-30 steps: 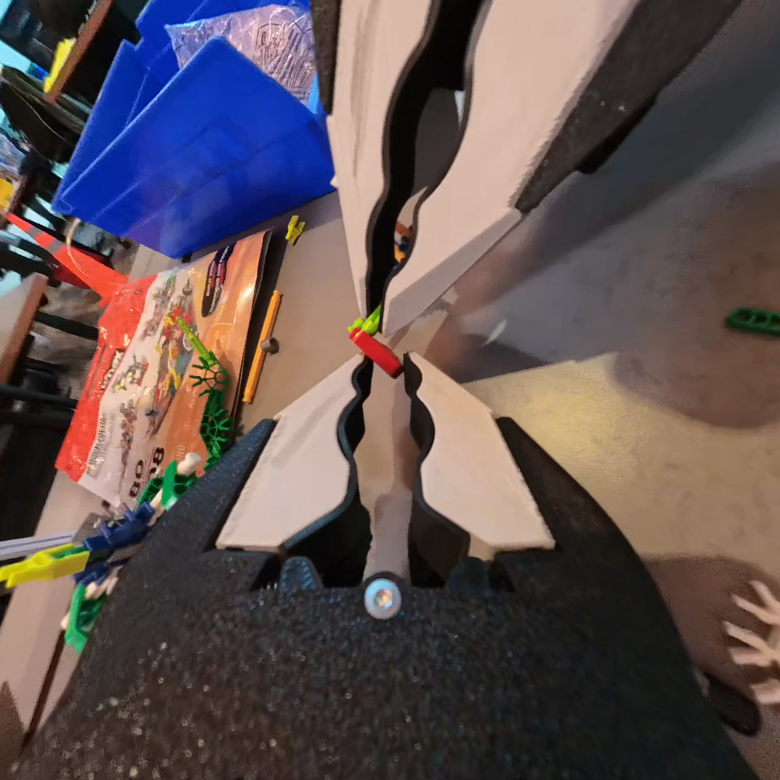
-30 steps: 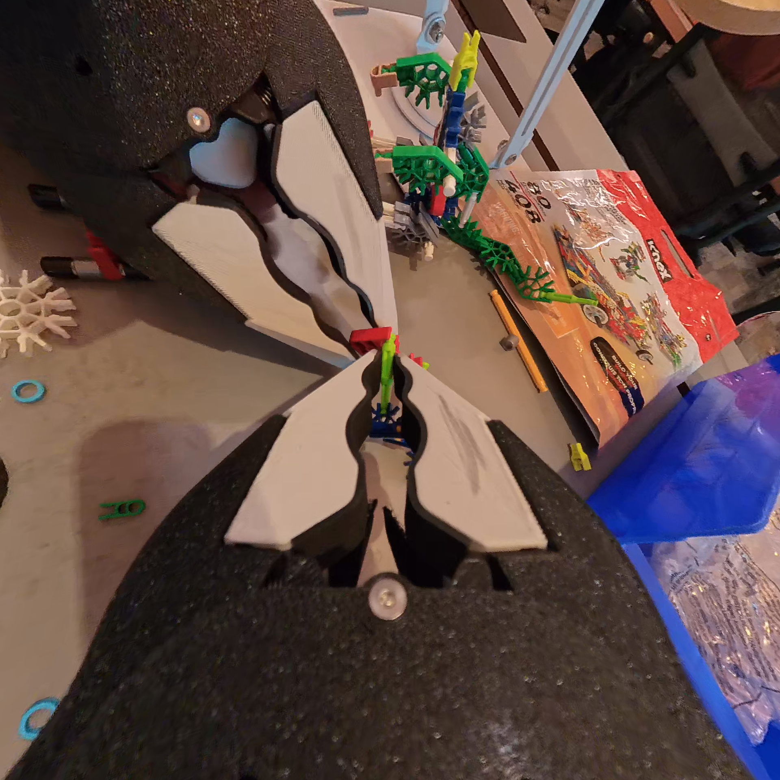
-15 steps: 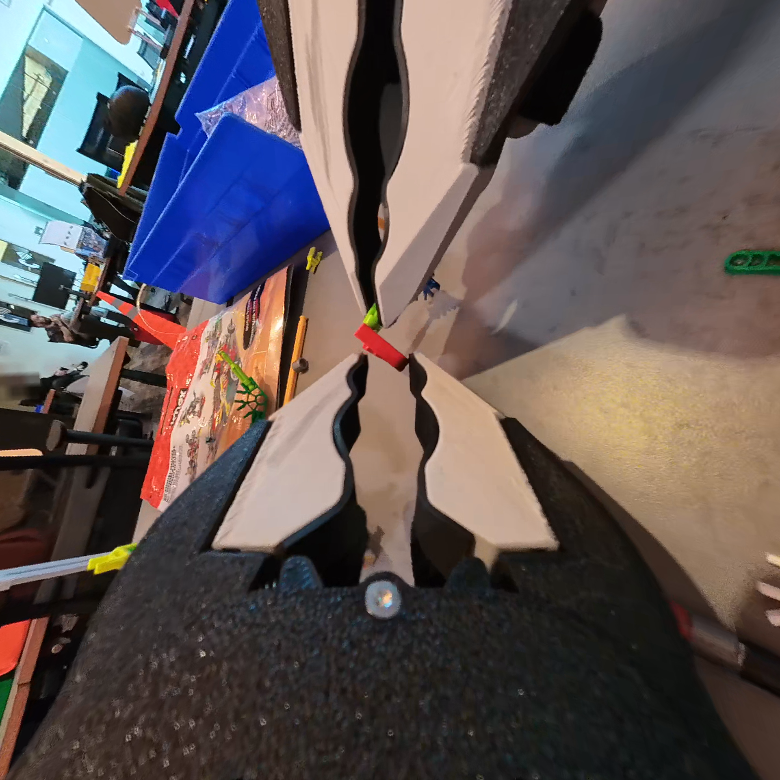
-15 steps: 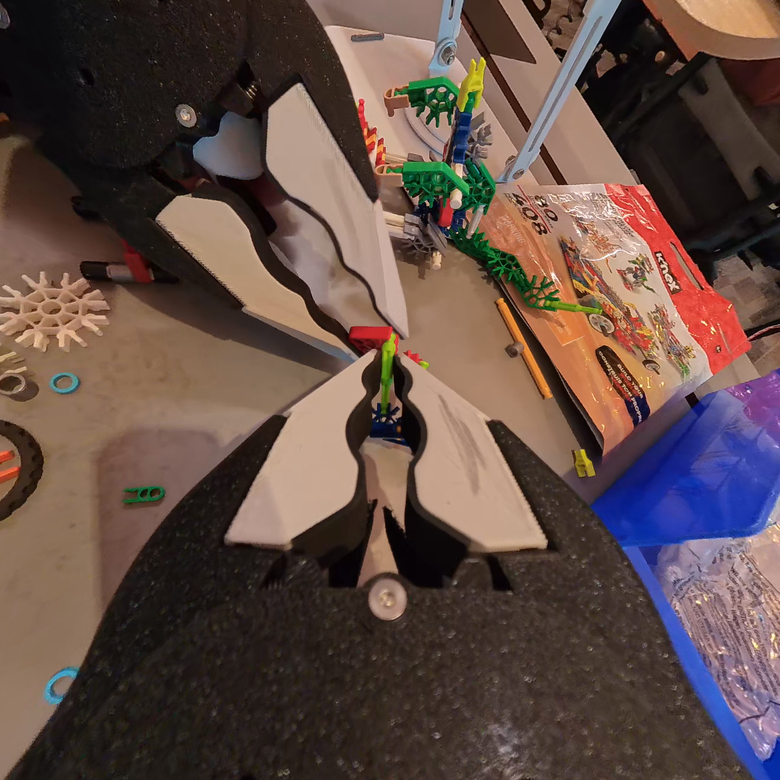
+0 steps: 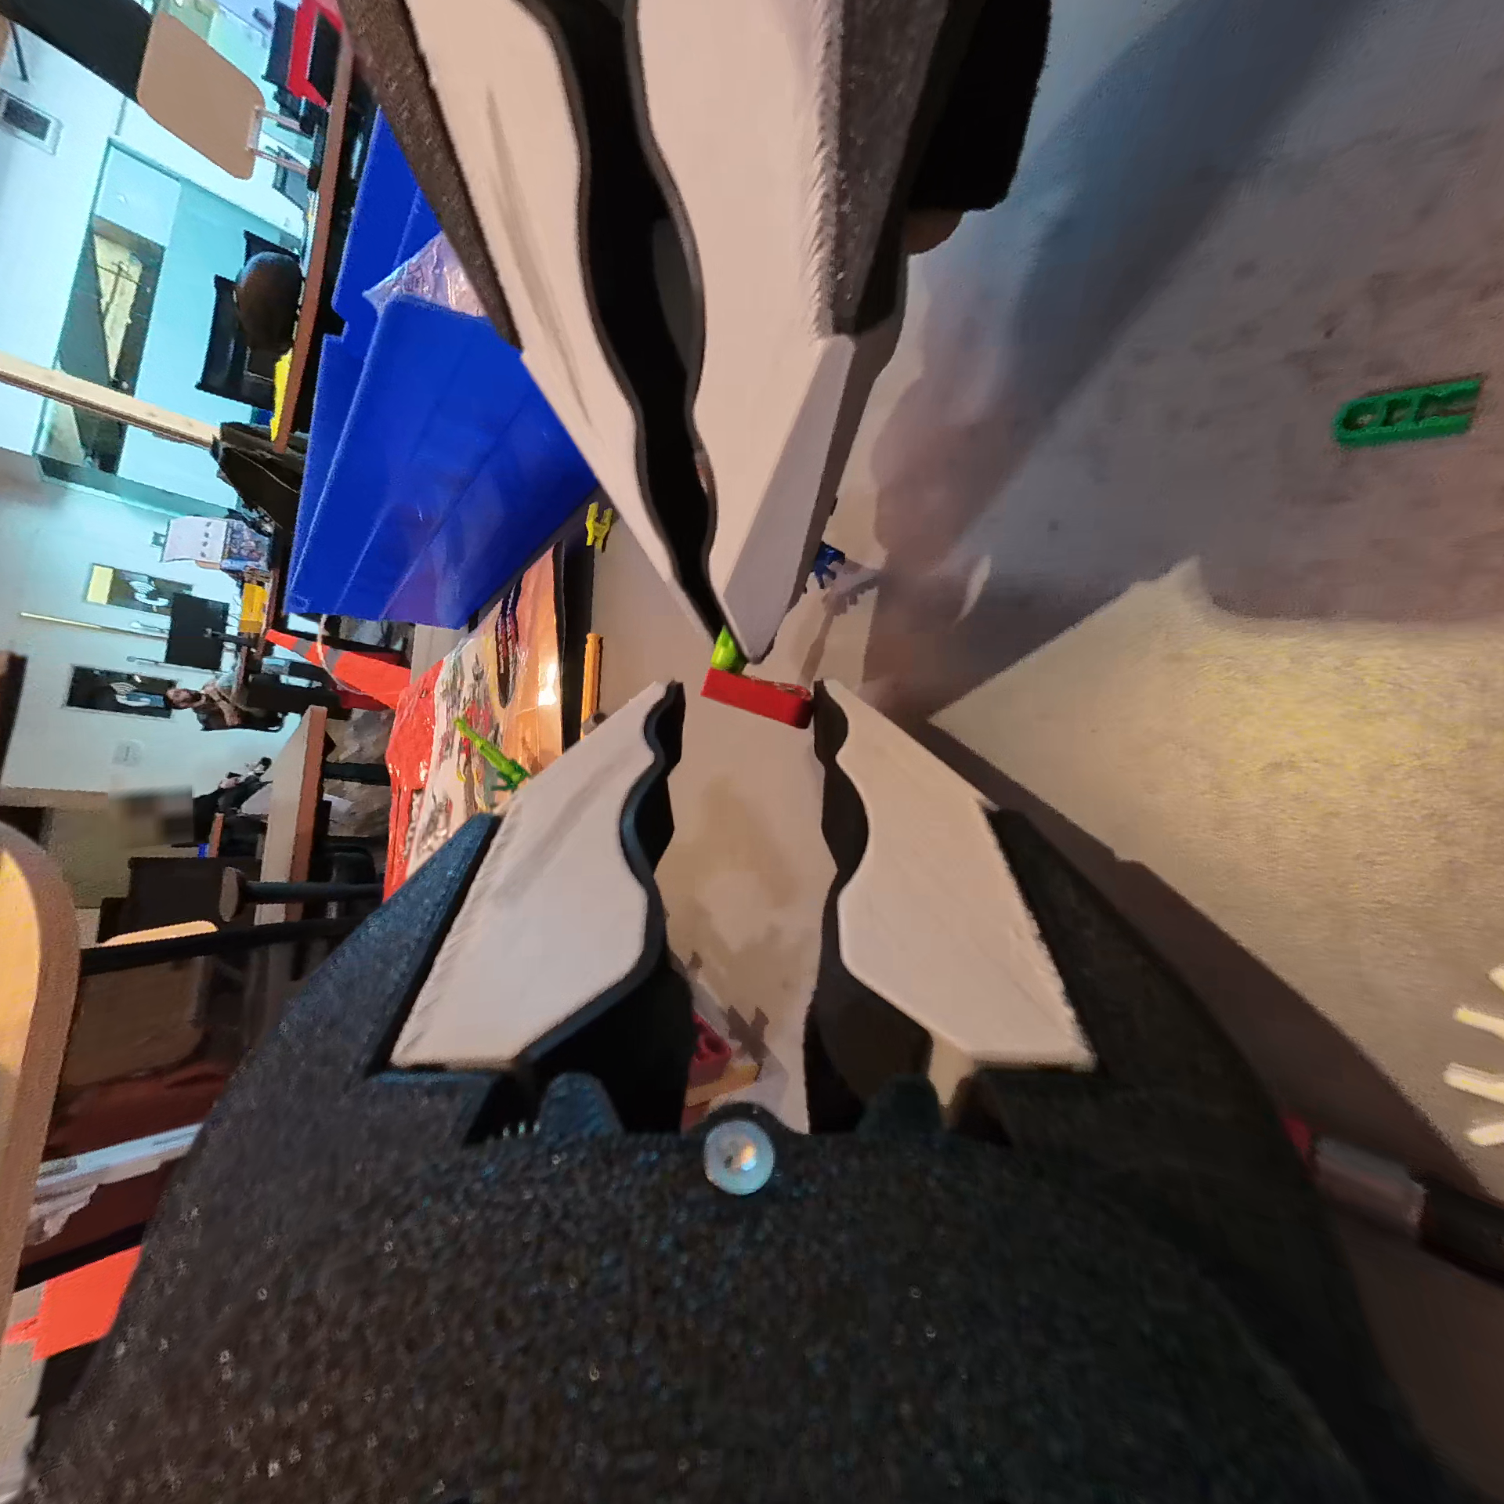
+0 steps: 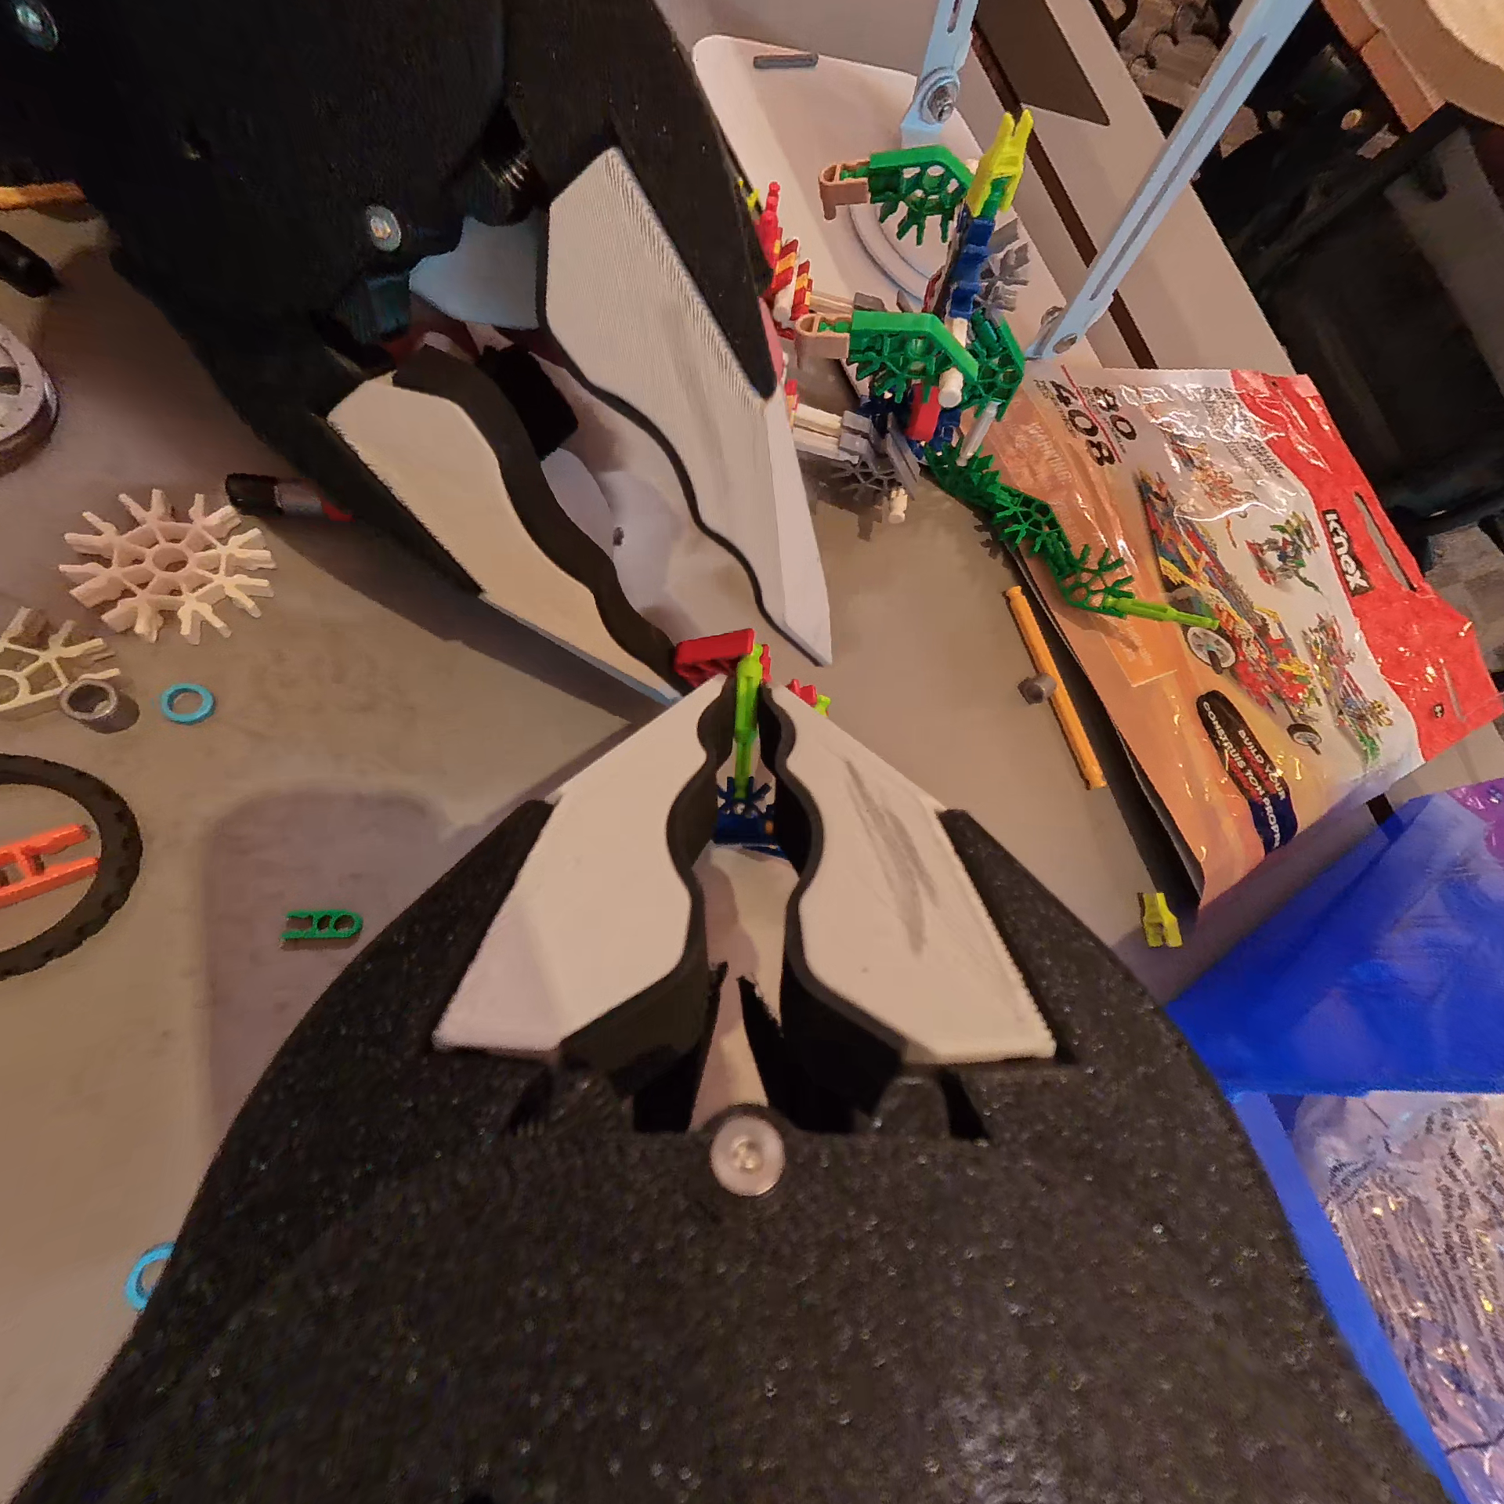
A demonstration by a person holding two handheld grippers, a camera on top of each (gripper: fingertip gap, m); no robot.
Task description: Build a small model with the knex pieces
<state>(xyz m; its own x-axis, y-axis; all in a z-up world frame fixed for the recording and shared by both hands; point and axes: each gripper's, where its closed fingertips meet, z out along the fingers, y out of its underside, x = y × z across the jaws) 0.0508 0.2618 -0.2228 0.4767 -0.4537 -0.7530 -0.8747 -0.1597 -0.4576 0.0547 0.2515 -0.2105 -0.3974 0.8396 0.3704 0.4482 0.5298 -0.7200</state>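
A short lime-green rod (image 6: 747, 710) is pinched between the right gripper (image 6: 745, 692) fingers, its tip touching a small red connector (image 5: 757, 698) that sits at the tips of the left gripper (image 5: 742, 701), whose fingers stand spread. Below lies the grey table (image 6: 391, 781); a toy bag (image 6: 1270, 602) and blue bin (image 6: 1367, 960) are nearby.

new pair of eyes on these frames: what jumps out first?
The two grippers meeting tip to tip mid-table: the right gripper pinches a lime-green rod, and the left gripper has a small red piece across its parted jaws, touching the rod's end. Behind them stands a green, blue and yellow toy build, with a red printed bag beside it and a blue bin at the right.
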